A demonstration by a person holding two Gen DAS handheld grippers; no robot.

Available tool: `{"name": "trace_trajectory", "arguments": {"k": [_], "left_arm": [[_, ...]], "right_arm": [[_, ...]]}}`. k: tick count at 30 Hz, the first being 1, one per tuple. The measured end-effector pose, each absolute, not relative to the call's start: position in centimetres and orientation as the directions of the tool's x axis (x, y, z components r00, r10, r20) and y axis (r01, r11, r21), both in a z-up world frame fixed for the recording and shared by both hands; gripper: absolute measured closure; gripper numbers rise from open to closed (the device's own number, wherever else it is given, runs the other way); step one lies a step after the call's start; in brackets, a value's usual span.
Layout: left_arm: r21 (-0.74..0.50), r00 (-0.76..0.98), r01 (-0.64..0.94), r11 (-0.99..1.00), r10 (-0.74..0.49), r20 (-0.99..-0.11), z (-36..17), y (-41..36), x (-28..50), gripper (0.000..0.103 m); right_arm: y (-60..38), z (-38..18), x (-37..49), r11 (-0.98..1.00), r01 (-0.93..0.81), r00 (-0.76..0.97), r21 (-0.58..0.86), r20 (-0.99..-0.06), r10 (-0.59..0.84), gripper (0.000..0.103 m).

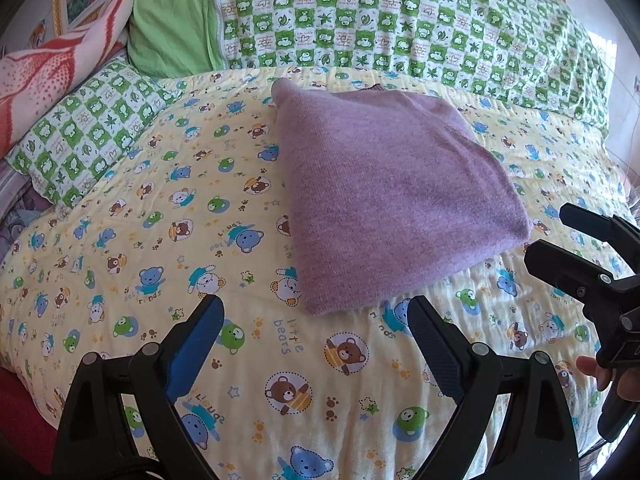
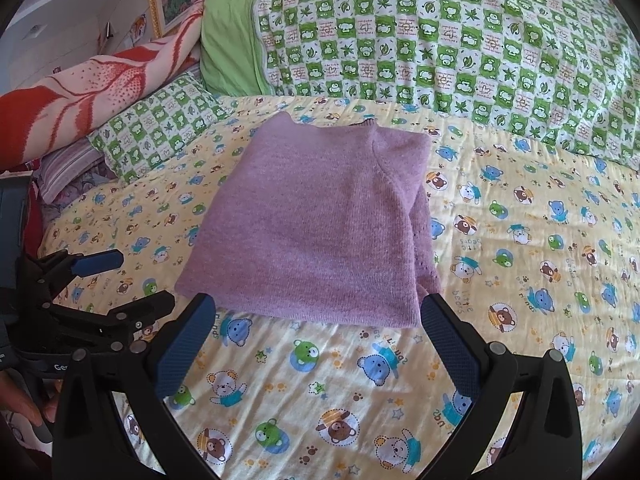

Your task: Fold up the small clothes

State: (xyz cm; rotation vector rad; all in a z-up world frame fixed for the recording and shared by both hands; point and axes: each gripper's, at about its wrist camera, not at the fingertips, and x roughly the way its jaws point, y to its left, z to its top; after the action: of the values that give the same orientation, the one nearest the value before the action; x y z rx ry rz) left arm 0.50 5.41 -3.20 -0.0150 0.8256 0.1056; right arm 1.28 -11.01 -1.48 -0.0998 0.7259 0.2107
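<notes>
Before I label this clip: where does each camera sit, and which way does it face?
Left wrist: on the left tool, facing the folded purple sweater on the bear-print sheet; the right tool and fingertips show at right.
Right wrist: on the right tool, facing the sweater; the left tool shows at left.
Shared: sweater, sheet, green checked quilt.

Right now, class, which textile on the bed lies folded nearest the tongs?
The purple knitted sweater, a plain folded block on the yellow bear-print sheet. The green checked quilt and red-patterned blanket lie behind it.
</notes>
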Motion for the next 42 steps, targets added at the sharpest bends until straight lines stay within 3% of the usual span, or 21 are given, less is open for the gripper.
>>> {"name": "trace_trajectory", "arguments": {"k": [42], "left_arm": [[0.029, 0.667, -0.104, 0.994, 0.091, -0.739, -2.72, 4.75, 0.12, 0.009]], "right_arm": [[-11.01, -0.70, 1.07, 0.980, -0.198, 0.740, 0.009, -0.655, 0.155, 0.001]]}}
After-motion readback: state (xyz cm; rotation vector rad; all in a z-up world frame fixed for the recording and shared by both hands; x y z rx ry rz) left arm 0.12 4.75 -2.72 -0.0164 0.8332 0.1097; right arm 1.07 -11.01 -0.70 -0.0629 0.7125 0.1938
